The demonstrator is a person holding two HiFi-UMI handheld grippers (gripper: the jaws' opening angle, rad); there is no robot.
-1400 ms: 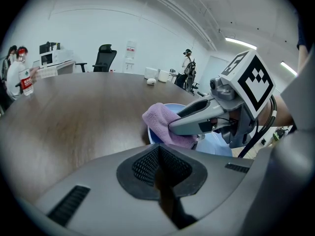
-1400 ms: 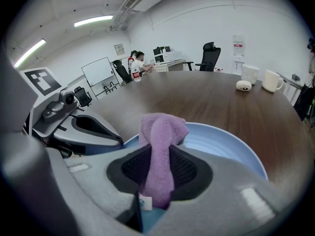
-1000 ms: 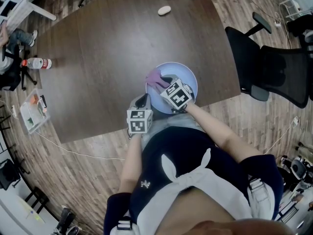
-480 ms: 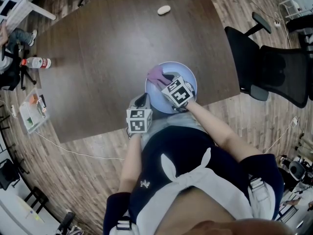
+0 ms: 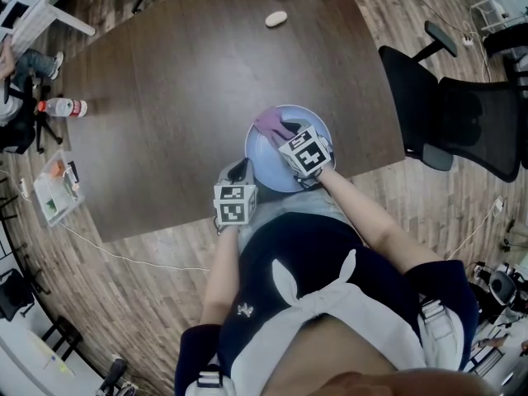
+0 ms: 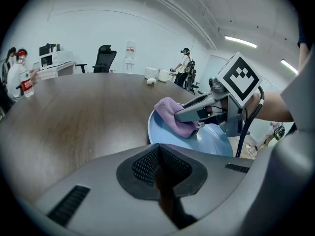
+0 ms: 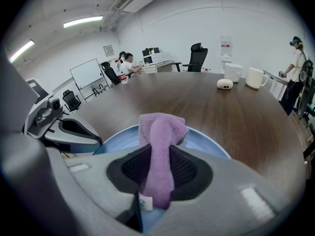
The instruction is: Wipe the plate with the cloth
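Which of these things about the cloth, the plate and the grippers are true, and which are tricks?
1. The cloth is purple. True.
2. The left gripper holds the cloth. False: the right gripper pinches it between its jaws; the left gripper is at the plate's edge with its jaws together.
3. The plate is red. False: it is pale blue.
4. A white mug stands on the far side of the table. True.
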